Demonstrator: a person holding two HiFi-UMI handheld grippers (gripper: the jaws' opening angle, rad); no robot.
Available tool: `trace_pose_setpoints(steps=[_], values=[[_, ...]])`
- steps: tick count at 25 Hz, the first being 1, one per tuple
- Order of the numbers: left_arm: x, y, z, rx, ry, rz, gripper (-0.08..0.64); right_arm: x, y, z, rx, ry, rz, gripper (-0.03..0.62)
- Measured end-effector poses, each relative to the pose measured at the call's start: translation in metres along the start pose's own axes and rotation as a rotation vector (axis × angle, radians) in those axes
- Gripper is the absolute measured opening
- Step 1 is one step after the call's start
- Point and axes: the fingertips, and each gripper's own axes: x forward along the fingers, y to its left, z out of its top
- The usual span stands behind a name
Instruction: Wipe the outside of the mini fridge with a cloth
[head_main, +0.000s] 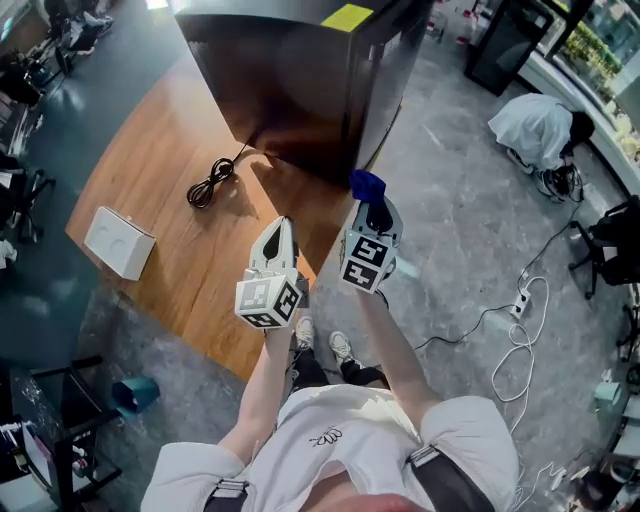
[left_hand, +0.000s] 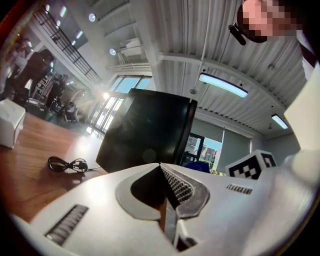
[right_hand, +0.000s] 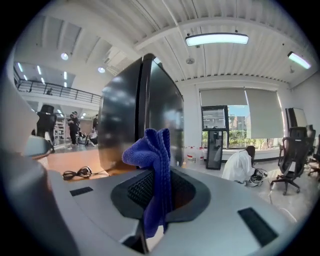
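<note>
The black mini fridge (head_main: 300, 70) stands on the wooden table (head_main: 170, 230), its corner toward me; it fills the middle of the left gripper view as mini fridge (left_hand: 147, 132) and stands left of centre as mini fridge (right_hand: 135, 115) in the right gripper view. My right gripper (head_main: 368, 200) is shut on a blue cloth (head_main: 366, 185), held a short way in front of the fridge's near corner; the blue cloth (right_hand: 155, 170) sticks up from between the jaws. My left gripper (head_main: 277, 232) hovers over the table beside it, jaws shut with nothing between them.
A coiled black cable (head_main: 211, 183) lies on the table left of the fridge, and a white box (head_main: 119, 242) sits near the table's left edge. On the grey floor to the right lie a white power strip with cords (head_main: 520, 300) and a white bundle (head_main: 535, 128).
</note>
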Motion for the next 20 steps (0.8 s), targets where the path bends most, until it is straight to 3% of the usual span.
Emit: trace_pose_setpoints(steps=[6, 10, 14, 20], values=[[-0.026, -0.055, 0.079, 0.128, -0.062, -0.076, 0.005, -0.086, 0.002, 0.083, 0.038, -0.089, 0.206, 0.061], [-0.062, -0.073, 0.099, 0.182, -0.094, -0.102, 0.005, -0.143, 0.005, 0.1, 0.048, -0.129, 0.3, 0.061], [-0.074, -0.073, 0.093, 0.241, -0.102, -0.103, 0.005, -0.167, 0.008, 0.1, -0.021, -0.173, 0.34, 0.061], [-0.078, -0.074, 0.102, 0.301, -0.122, -0.104, 0.005, -0.176, 0.011, 0.091, -0.001, -0.171, 0.341, 0.061]])
